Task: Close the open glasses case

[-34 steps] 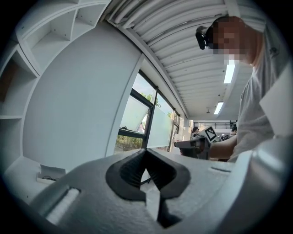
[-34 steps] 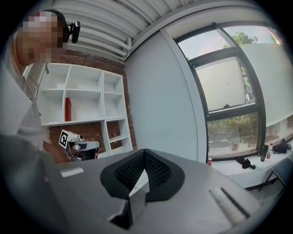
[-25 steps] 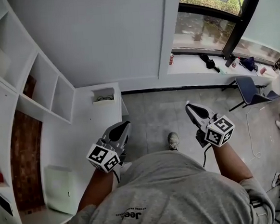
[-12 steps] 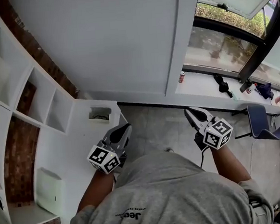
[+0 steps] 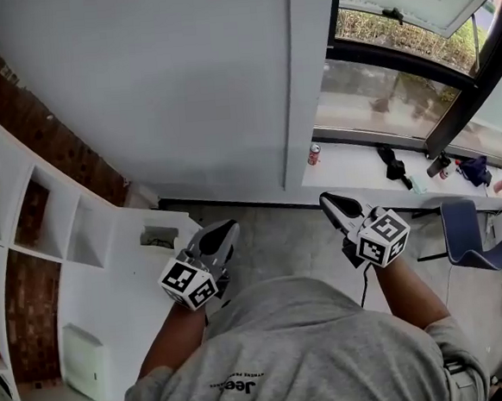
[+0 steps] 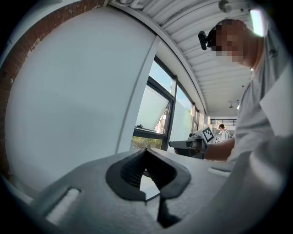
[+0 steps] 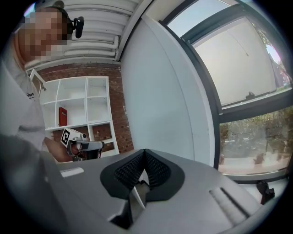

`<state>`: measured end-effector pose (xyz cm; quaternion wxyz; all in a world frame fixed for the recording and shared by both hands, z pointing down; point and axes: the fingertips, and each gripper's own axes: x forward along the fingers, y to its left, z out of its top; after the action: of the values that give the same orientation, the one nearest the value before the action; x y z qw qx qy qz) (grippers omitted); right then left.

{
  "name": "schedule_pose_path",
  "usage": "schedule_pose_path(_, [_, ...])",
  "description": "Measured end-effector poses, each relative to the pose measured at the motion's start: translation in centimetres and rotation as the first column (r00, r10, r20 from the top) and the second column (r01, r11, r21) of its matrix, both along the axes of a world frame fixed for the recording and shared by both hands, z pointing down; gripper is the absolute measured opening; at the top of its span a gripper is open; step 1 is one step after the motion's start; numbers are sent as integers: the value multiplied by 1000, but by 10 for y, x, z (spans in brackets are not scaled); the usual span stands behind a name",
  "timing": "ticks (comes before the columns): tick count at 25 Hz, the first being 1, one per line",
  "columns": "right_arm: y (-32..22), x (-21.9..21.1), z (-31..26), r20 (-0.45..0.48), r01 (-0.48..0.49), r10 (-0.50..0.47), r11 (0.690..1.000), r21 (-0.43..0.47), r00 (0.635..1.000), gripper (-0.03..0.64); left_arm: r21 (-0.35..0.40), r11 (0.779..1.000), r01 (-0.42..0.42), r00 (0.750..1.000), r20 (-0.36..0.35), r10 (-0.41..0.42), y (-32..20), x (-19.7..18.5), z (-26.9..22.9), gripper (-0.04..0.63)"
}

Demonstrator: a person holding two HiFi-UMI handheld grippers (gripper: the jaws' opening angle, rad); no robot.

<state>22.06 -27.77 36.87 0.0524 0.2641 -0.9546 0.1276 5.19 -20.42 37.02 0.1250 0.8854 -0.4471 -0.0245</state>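
Left gripper (image 5: 222, 233): jaws clenched, nothing between | right gripper (image 5: 330, 204): clenched, empty | both point toward white wall (image 5: 182, 88), person standing.

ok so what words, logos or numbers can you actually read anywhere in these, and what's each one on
"Jeep": on the grey shirt, upside down in the head view.
Small print beside it: too small to read.
Red can on the window sill: label too small to read.
Marker cube on the left gripper, and the right gripper's: square patterns only, no letters.
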Motion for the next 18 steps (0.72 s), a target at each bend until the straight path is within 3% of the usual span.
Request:
schedule_pose_path(11, [-32,-22,7,-24,-190,189,982,-4,982,11,15,984,-178,984,19,178,-56,-38,3,-3])
schedule_pose_path(18, [-36,-27,1,-35,-234,234,972,9,972,11,30,975,-221,975,15,221,-63,-49,-3,-3])
